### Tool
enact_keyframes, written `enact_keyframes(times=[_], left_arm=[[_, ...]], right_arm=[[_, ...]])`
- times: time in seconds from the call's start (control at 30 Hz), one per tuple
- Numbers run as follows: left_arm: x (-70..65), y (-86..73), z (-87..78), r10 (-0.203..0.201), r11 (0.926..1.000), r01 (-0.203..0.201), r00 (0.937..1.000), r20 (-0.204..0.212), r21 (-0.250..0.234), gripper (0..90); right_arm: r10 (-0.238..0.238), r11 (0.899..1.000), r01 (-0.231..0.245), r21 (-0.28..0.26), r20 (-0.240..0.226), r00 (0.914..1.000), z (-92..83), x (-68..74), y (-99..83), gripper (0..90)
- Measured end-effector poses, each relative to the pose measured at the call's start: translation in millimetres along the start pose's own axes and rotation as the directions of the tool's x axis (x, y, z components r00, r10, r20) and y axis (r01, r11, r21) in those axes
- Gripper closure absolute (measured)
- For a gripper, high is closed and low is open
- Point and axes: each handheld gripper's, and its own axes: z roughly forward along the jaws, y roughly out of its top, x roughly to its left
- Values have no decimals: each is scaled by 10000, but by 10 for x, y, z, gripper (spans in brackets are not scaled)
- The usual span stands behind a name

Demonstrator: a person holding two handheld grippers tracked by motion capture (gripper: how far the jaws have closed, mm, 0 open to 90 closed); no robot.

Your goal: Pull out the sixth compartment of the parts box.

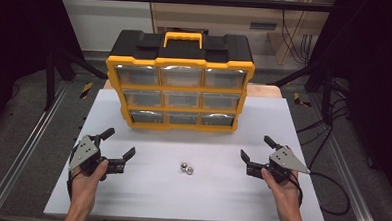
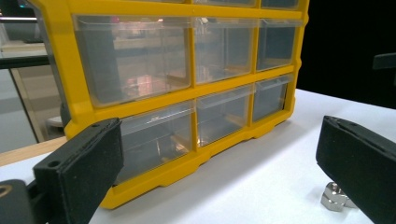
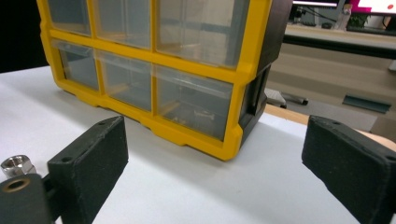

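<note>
Just in front of the yellow drawer cabinet (image 1: 180, 85), two small metal nuts (image 1: 187, 168) lie touching on the white surface (image 1: 205, 201), between my left gripper (image 1: 119, 148) and right gripper (image 1: 254, 153), both with jaws spread wide and holding nothing. My worry is the nuts: hard, faceted, shiny steel on a smooth matte sheet, so blunt black pads could nudge one and send it skidding. The cabinet's clear plastic drawers look slick, and seem hard to pull squarely.
</note>
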Motion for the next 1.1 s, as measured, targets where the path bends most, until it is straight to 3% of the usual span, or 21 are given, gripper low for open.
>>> enact_keyframes(times=[0.3,0.4,0.5,0.53,0.73,0.93,1.1], left_arm=[[-32,-5,0,157,9997,-156,9999,-73,206,8],[-58,-2,-5,103,9998,-101,9999,-85,150,8],[-65,1,-19,147,9998,-146,9998,-107,157,8],[-64,0,-23,146,9998,-144,9998,-121,165,8],[-51,-10,-26,18,9999,-16,9999,-165,107,8],[-29,-11,-36,-20,9999,22,9997,-223,119,8],[-32,-11,-36,35,9998,-31,9997,-235,177,9]], right_arm=[[-34,9911,-43,1332,580,9983,42,13,-42,39],[-5,9889,-89,1486,629,9980,45,33,5,51],[-392,9839,317,1760,393,9985,63,57,81,55],[-758,9786,683,1941,312,9966,86,82,165,55],[-1265,9686,1208,2172,125,9919,210,138,438,56],[-2164,9468,2108,2430,-37,9763,368,257,748,74],[-3253,9039,3114,2932,-15,9456,467,381,926,107]])
